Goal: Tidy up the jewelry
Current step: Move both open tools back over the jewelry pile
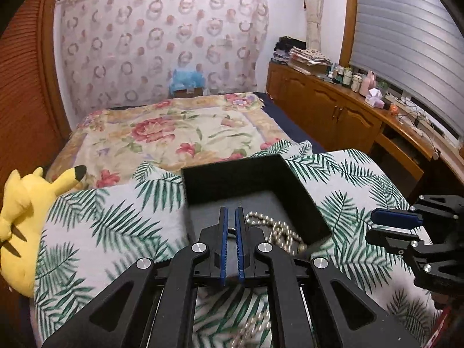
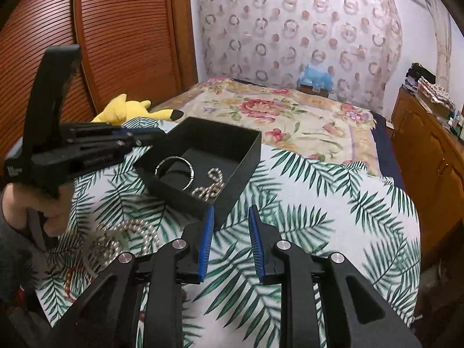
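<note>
An open black box (image 1: 240, 174) (image 2: 240, 145) sits on a palm-leaf cloth (image 1: 116, 223) (image 2: 304, 203). Inside lie a silver bangle (image 2: 174, 171) and part of a pearl strand (image 1: 278, 232) (image 2: 208, 188). More pearls (image 2: 124, 237) (image 1: 249, 327) lie blurred on the cloth outside; whether they join the strand inside is hidden. My left gripper (image 1: 231, 211) (image 2: 163, 134) hovers over the box's left side, jaws shut, a silver glint showing through the slit. My right gripper (image 2: 232, 211) (image 1: 372, 226) stands open just before the box's near corner, with only cloth between its fingers.
A yellow plush toy (image 1: 26, 208) (image 2: 127, 110) lies at the cloth's left edge. A floral bedspread (image 1: 179, 133) stretches beyond the box. Wooden cabinets (image 1: 333, 110) line the right, a louvred wooden door (image 2: 121, 29) the left. A hand (image 2: 49, 211) holds the left gripper.
</note>
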A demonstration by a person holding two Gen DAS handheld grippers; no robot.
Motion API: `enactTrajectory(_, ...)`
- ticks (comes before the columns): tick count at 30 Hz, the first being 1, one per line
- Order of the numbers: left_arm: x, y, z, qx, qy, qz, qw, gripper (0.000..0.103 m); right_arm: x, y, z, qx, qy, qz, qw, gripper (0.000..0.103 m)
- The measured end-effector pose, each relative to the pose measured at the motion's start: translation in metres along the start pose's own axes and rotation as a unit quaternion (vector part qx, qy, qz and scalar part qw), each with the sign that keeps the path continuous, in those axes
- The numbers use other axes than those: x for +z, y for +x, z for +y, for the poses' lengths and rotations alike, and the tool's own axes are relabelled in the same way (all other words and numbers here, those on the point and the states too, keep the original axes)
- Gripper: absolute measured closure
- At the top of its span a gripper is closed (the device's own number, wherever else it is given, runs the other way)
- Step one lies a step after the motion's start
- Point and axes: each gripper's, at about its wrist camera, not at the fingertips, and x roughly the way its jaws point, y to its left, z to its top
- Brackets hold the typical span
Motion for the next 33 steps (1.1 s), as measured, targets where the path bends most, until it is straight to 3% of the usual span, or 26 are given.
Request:
enactTrajectory(10,-0.049,-0.049,0.023,0.003,-0.016,-0.001,0.9999,0.087,-0.041,-0.002,0.027,0.024,0.007,0.007,1.000,0.076)
enactTrajectory(19,-0.086,-0.066,0.028,-0.007,-0.030,0.010,0.9995,0.065,-0.066,0.013,0.040,0.033,0.004,0.040,0.999,0.067)
enactTrajectory(23,-0.095,-0.063,0.023,-0.017,-0.031,0.023,0.9991,0.064,-0.075,0.022,0.045,0.026,-0.005,0.059,0.998,0.067)
enactTrajectory(33,-0.105,-0.049,0.000,-0.034,-0.026,0.051,0.9978,0.059,-0.078,0.023,0.057,-0.010,-0.032,0.058,0.998,0.067)
